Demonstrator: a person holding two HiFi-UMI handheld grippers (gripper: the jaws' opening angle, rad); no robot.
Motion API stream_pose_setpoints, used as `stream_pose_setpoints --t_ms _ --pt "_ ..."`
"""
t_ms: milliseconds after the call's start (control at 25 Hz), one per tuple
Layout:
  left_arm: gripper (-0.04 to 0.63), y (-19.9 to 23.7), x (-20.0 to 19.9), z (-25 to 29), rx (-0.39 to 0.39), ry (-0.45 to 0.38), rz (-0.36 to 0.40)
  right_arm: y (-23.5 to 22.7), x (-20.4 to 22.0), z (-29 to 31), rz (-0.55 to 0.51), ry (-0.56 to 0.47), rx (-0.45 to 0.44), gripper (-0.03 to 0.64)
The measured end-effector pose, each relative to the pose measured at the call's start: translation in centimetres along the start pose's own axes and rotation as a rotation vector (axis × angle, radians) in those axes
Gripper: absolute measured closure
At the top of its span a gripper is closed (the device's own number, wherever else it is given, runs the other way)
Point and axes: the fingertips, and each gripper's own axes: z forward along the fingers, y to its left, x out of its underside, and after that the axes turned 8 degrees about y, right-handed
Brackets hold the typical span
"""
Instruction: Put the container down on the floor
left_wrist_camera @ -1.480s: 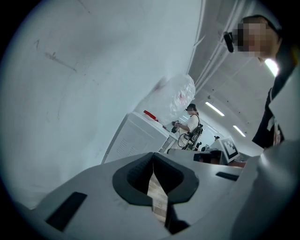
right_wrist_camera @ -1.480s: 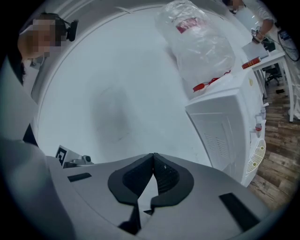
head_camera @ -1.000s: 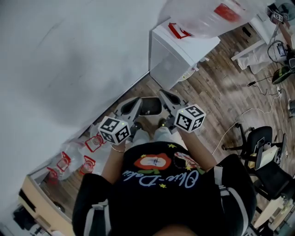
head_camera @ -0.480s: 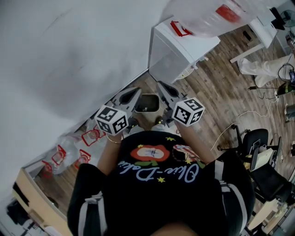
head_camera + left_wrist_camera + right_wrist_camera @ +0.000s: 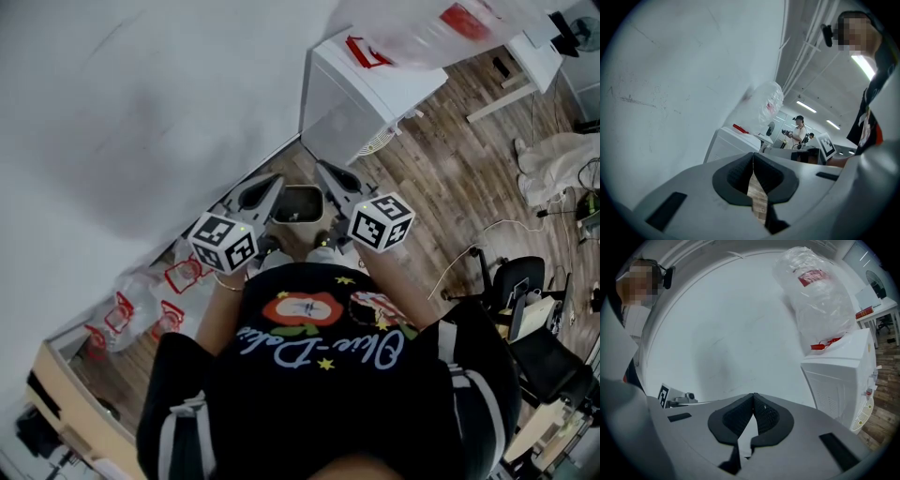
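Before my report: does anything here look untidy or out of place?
Crumpled clear plastic bags lie loose on the floor by the wall, and a bulging bag sits atop the white cabinet. Nothing looks spilled.

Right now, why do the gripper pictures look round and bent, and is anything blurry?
Left gripper view: wide-angle lens, black round border, curved wall; ceiling lights glare. Right gripper view: same bending, plastic bag in focus. Head view: soft grey shadow on the wall.

Both gripper views are fisheye, bowed hard and black at the corners, with the nearest parts soft and out of focus. Ceiling strip lights point(image 5: 860, 65) glare up and right of the left gripper point(image 5: 753, 159). The wall point(image 5: 141, 112) ahead of it carries a broad soft shadow.
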Motion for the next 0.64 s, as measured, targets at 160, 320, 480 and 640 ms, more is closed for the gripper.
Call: stream_pose_setpoints --t_ms 160,320,480,640 --pt "0.591 0.07 0.07 -0.15 -0.001 0.002 0.005 0.14 -0.06 0.15 -0.006 0.000 0.001 0.617" --pt "0.591 0.14 0.02 -0.33 -0.002 0.000 0.007 0.33 -0.14 0.25 -0.014 -0.002 0.002 0.617" --pt "0.590 0.13 0.22 -0.53 -0.006 -0.001 0.009 0.46 -0.07 0.11 -0.018 -0.003 0.003 0.617" --pt "0.591 -0.09 0.28 -0.56 -0.008 -0.004 0.010 0.43 -0.13 -0.21 -0.020 -0.007 0.007 0.617"
